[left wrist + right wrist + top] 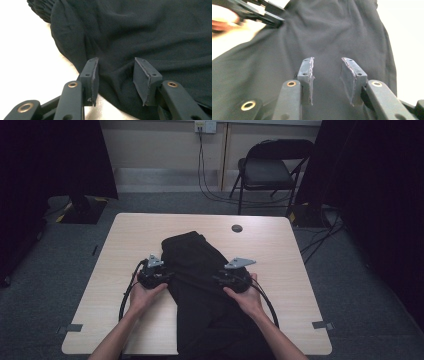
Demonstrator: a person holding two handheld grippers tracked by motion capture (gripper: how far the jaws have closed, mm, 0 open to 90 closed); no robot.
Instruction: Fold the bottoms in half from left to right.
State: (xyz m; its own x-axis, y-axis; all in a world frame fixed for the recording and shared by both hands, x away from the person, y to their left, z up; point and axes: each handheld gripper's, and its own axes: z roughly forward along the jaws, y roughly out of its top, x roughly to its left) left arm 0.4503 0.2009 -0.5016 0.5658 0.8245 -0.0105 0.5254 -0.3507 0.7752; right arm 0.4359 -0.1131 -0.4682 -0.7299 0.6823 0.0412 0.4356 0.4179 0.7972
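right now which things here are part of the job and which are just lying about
In use: black garment; left gripper, jaws open at its edge; right gripper, jaws open over it.
Lying about: round grommet in the table; folding chair; wall cables.

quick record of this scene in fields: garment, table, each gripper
garment: black garment, crumpled, lying down the middle of the table, near end over the front edge
table: light wood table
left gripper: jaws apart at the garment's left edge, a fold of cloth between the pads, not pinched
right gripper: jaws apart over the cloth, gripping nothing
background: folding chair behind the table
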